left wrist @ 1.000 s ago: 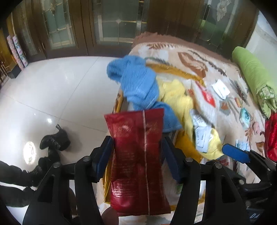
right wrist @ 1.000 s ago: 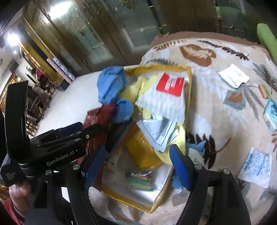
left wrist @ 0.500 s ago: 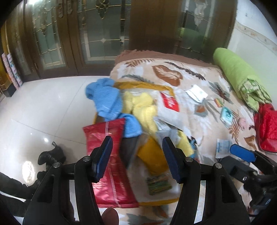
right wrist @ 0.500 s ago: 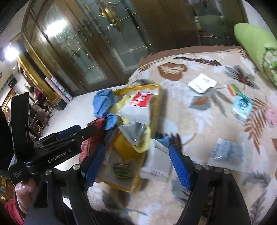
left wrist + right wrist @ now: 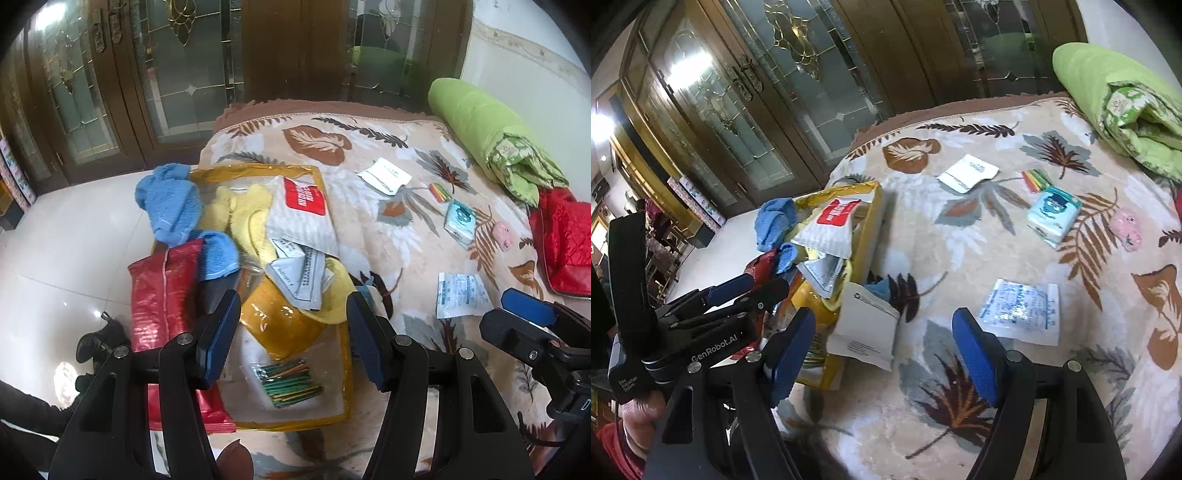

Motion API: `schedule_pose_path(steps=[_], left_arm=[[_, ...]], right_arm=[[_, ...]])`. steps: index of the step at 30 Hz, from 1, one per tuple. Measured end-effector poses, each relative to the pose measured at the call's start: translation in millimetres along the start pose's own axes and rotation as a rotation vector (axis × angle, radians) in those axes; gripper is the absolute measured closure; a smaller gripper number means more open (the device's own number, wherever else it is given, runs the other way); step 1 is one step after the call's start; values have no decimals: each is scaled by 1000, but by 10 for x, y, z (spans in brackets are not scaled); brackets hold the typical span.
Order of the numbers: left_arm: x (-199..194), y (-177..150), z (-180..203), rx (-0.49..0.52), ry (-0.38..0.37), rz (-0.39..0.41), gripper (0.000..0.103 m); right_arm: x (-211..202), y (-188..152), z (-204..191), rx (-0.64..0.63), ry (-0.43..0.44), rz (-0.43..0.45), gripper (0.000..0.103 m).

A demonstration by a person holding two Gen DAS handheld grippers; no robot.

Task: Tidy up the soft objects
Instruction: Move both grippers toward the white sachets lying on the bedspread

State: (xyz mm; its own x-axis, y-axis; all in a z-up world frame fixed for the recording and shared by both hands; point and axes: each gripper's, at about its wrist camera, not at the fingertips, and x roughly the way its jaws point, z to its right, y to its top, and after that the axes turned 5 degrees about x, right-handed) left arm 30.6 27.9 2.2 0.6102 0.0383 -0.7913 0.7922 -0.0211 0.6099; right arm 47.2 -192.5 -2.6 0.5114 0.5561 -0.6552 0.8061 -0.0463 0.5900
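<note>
A yellow-trimmed clear bag (image 5: 314, 173) lies at the bed's left edge, stuffed with a blue cloth (image 5: 170, 203), a yellow cloth (image 5: 243, 214), white packets (image 5: 299, 221) and a red foil pouch (image 5: 162, 295) hanging at its left side. My left gripper (image 5: 291, 339) is open and empty, held above the bag's near end. My right gripper (image 5: 882, 354) is open and empty above the blanket, to the right of the bag (image 5: 864, 229). A white packet (image 5: 864, 328) leans on the bag. Loose packets (image 5: 1019, 314) lie on the blanket.
The leaf-patterned blanket (image 5: 369, 177) also holds a teal tissue pack (image 5: 1052, 214), a white card (image 5: 967, 171), coloured bands (image 5: 1036, 179) and a pink item (image 5: 1126, 227). A green rolled quilt (image 5: 487, 133) and red bag (image 5: 565, 243) lie at right. White tiled floor (image 5: 66, 240) is left.
My left gripper has let go of the red foil pouch, which now hangs at the bag's left side. Both grippers have drawn back and up from the bag; the right one swung right.
</note>
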Motion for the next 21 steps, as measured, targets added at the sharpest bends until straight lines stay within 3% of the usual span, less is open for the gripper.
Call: schedule_pose_path(steps=[10,16,21], left_arm=[[120,-10,127,8,-34,-42,43],[185,78,-60,-83,-75,-85,43],[276,143,-110,-136,-151,-155,43]], right_arm=[[-31,-27,269,40,-32,-3,26],[-6,-66,408,66,-48,-21,26],[45,-88,510,101,-47,-36,26]])
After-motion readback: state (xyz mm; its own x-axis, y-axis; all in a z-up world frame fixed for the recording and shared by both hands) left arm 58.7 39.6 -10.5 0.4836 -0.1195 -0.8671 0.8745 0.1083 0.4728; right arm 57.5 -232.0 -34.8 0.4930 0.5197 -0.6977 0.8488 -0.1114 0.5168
